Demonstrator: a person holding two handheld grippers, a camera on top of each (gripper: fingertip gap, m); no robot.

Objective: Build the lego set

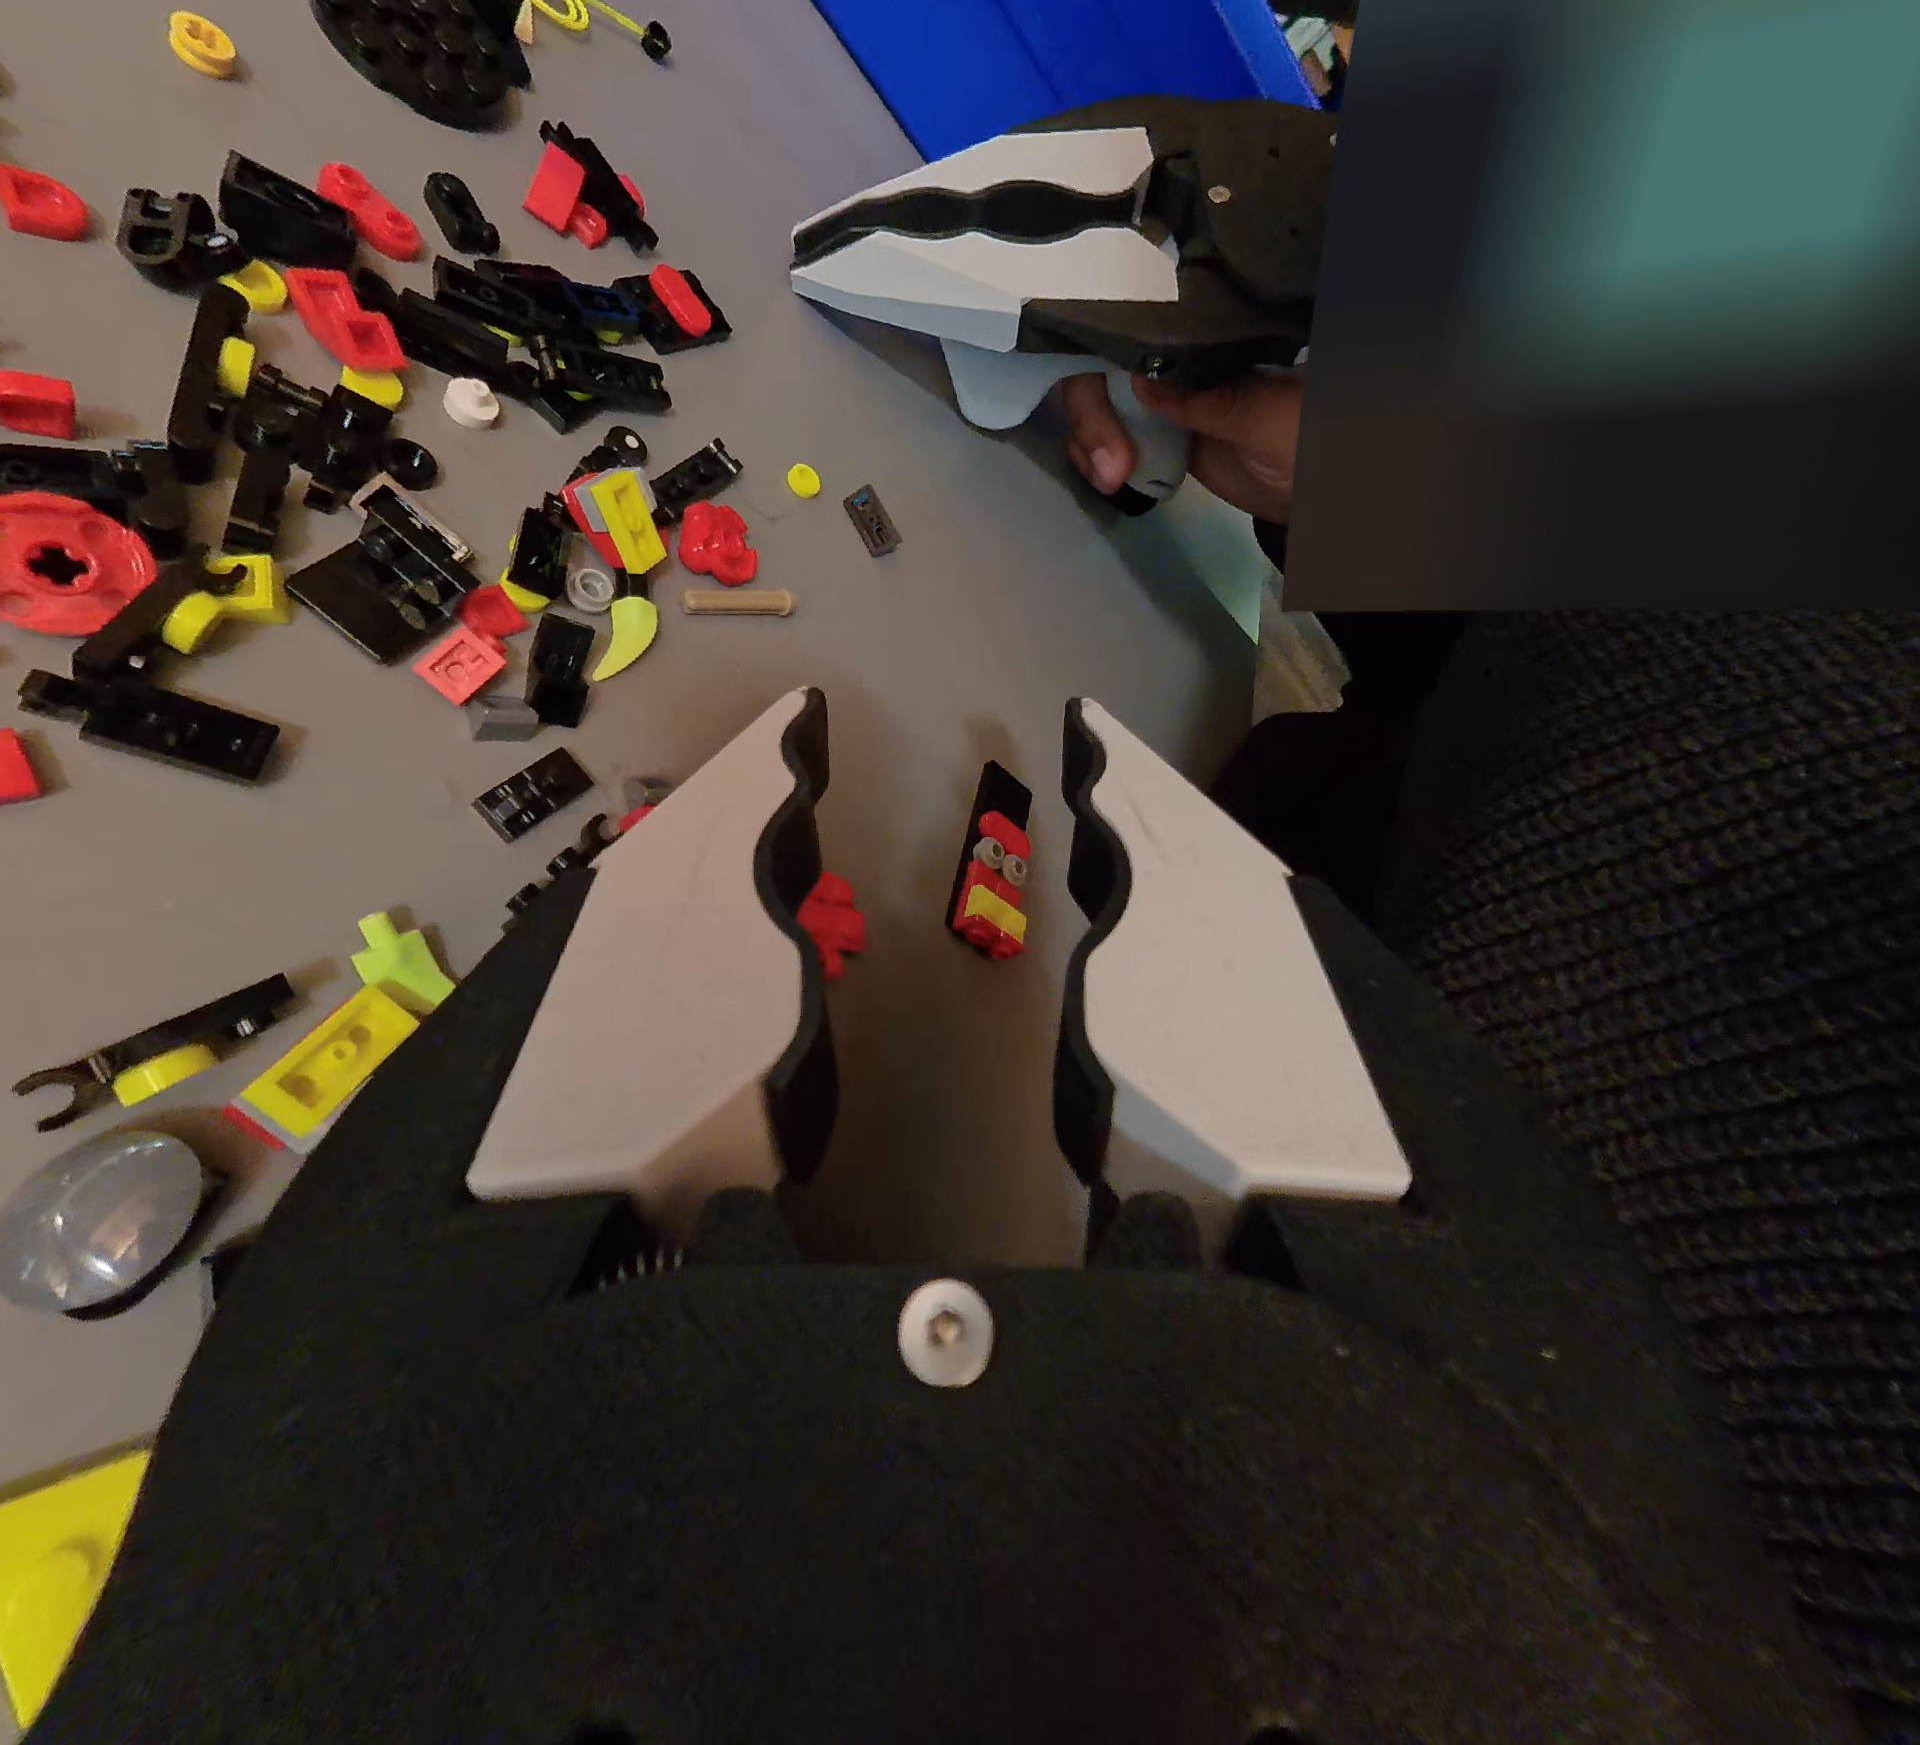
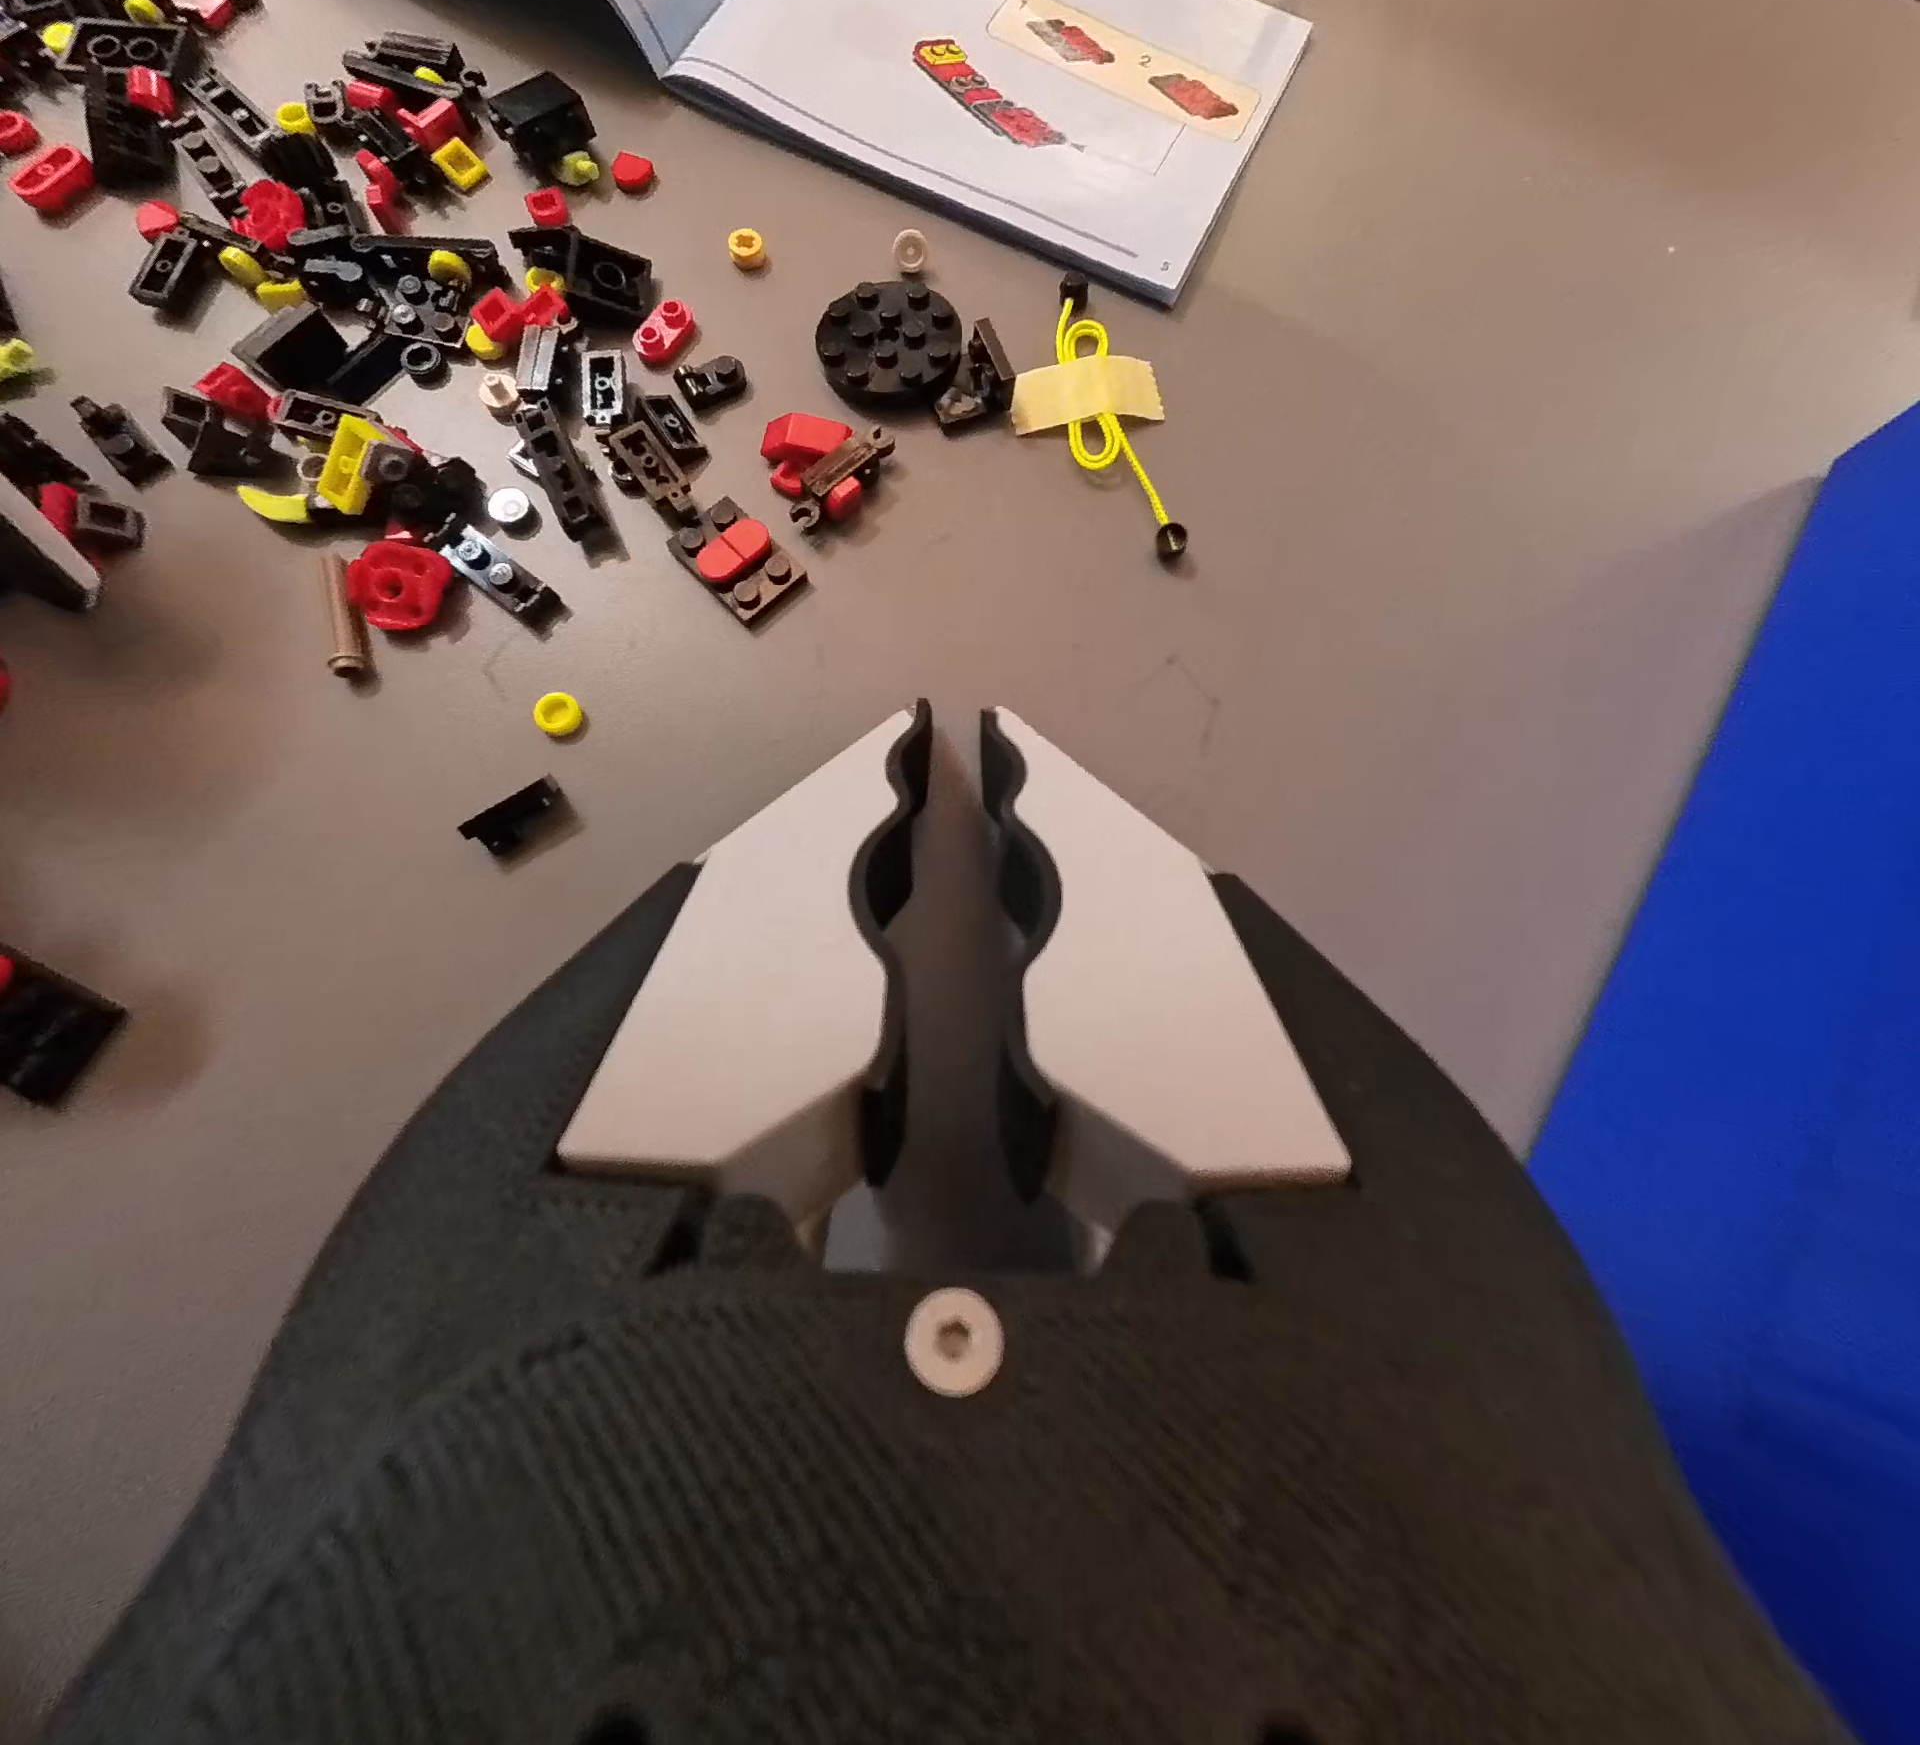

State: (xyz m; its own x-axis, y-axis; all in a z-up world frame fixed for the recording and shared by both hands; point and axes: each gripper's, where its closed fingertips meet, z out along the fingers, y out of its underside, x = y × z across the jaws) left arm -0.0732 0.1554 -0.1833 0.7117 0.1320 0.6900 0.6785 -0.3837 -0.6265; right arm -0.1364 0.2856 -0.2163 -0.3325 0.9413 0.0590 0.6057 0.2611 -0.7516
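Note:
My left gripper (image 1: 945, 708) is open and empty, low over the grey table (image 1: 914, 469). Between its fingers lies a small assembly (image 1: 992, 864): a black plate topped with red, yellow and grey pieces. A red piece (image 1: 831, 926) lies against the inside of the left finger. My right gripper (image 2: 954, 713) is shut and empty above bare table; it also shows in the left wrist view (image 1: 795, 251), held by a hand. Loose black, red and yellow pieces (image 2: 416, 324) lie in a pile to its left.
An open instruction booklet (image 2: 935, 33) lies at the far side. A round black plate (image 2: 888, 345) and a taped yellow string (image 2: 1091, 407) lie near it. A blue bin (image 2: 1766, 864) stands on the right. The table edge (image 1: 1247, 656) is close to my left gripper. Tip to tip, the grippers are about 15 cm apart.

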